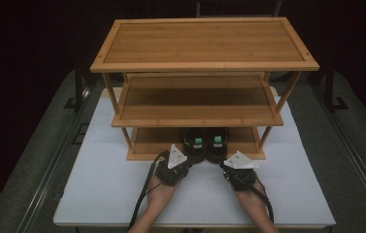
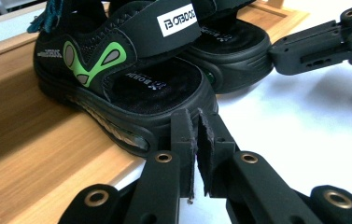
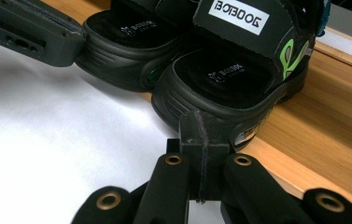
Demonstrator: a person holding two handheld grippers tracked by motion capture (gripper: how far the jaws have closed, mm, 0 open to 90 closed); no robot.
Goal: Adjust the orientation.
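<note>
Sandals point(image 1: 205, 144) sitting side by side on bottom shelf of wooden rack point(image 1: 200, 68), heels overhanging the white worktop point(image 1: 98, 184); left tool point(image 2: 196, 135) nearly closed, right tool point(image 3: 200, 130) fully closed, both holding nothing, tips resting at the heels

A three-tier rack point(image 1: 205, 65) of pale, satin-finished wood with visible grain stands on a smooth, matt white table point(image 1: 98, 184). Two black sandals point(image 2: 131, 79), matt rubbery soles and mesh-like fabric with green accents, meet matt black plastic jaws with brass-coloured rivets.
</note>
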